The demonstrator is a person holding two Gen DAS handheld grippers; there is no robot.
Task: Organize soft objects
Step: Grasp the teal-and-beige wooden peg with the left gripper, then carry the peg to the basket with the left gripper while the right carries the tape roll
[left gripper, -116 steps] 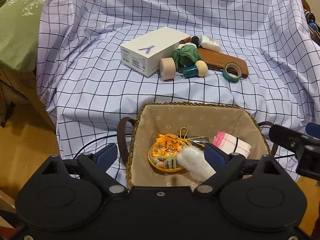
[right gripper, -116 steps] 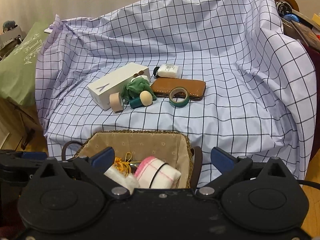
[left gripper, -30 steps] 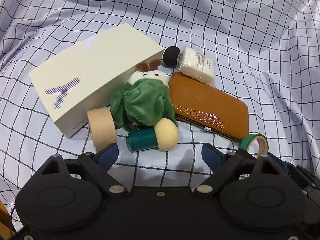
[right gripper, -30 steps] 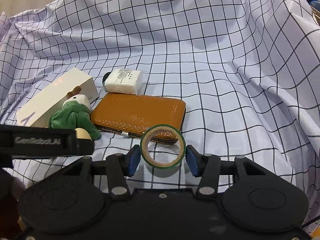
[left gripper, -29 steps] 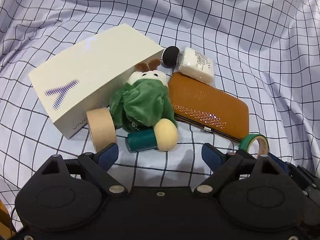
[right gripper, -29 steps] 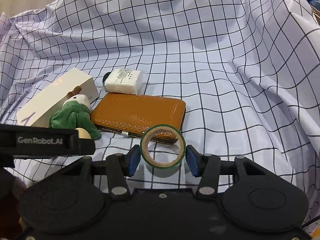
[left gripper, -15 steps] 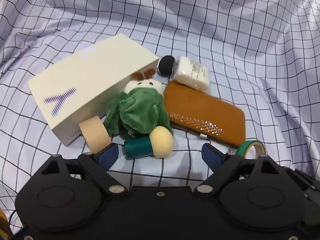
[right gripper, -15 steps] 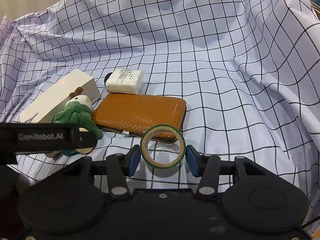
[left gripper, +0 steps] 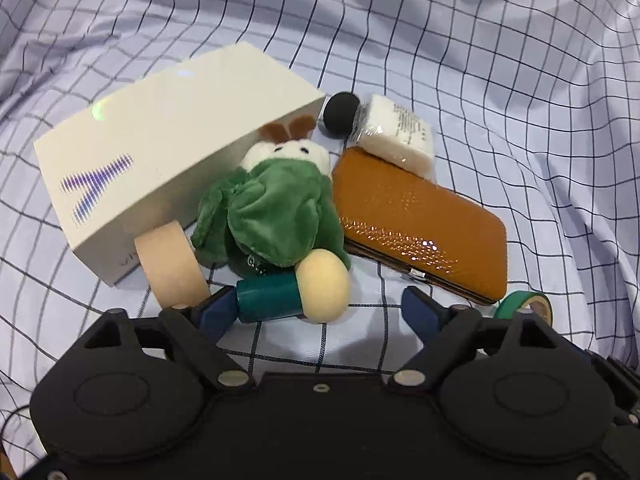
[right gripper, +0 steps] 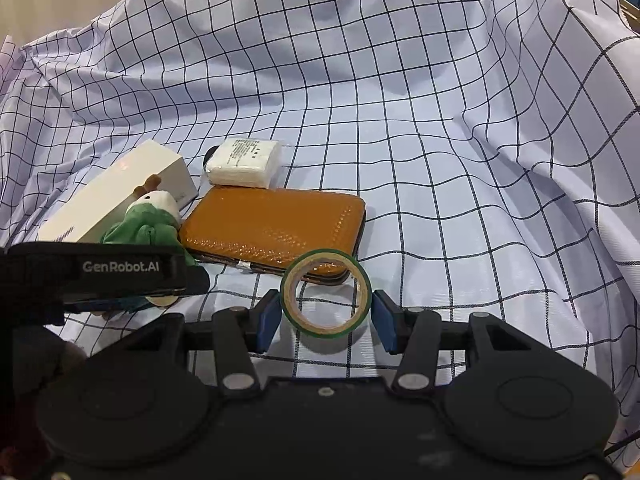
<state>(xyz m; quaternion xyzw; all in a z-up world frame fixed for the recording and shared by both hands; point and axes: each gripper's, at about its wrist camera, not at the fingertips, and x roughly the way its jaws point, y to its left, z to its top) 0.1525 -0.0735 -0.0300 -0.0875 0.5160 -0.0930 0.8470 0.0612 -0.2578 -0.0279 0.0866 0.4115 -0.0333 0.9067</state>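
Left gripper (left gripper: 316,312) jaws were closing around the teal peg doll (left gripper: 292,292), right pad clear. Right gripper (right gripper: 326,320) pinched the green tape roll (right gripper: 326,294).

The cloth (right gripper: 440,120) was pale lilac with a dark grid. The plush toy (left gripper: 276,208) was green with a white head and brown antlers. The case (left gripper: 420,224) was tan; the box (left gripper: 160,140) cream with a purple mark; one tape roll (right gripper: 326,300) green, another (left gripper: 172,264) beige.

Checked cloth (right gripper: 440,128) bears white box (left gripper: 160,152), brown wallet (left gripper: 420,224), tape rolls.
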